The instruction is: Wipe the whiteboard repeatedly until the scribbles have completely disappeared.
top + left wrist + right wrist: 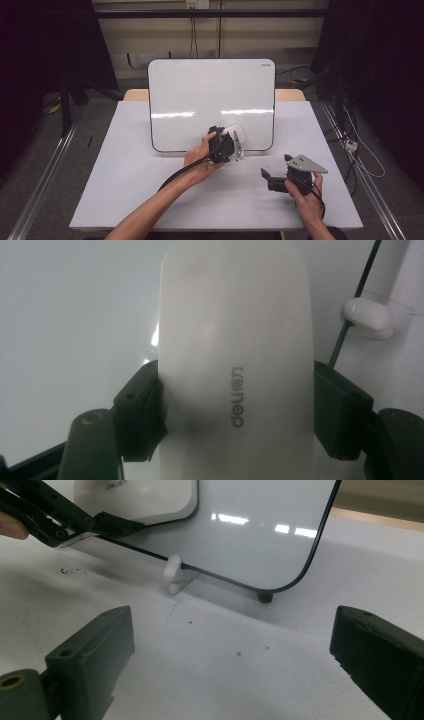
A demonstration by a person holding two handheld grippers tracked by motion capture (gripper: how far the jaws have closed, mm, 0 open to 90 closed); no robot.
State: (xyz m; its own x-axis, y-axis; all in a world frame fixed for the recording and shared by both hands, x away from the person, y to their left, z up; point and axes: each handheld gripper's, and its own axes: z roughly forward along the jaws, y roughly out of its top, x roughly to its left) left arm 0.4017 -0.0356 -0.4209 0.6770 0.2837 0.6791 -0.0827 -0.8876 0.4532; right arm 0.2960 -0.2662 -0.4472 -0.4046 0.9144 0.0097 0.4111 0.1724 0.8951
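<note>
A white eraser [235, 365] is held in the jaws of the left gripper [235, 145] against the lower right of the whiteboard [200, 95] near the table's [125, 190] far edge, apparently for wiping, while the right gripper [272, 179] is rested near the front right corner, jaws wide and empty.

High view: bright surface [150, 190], dark room at both sides. Two glare streaks across the whiteboard [210, 100] (overhead lights). Left gripper view soft, hazy, the white eraser [235, 365] washed out. Right gripper view sharper, near jaws blurred, soft shadow under the board.
</note>
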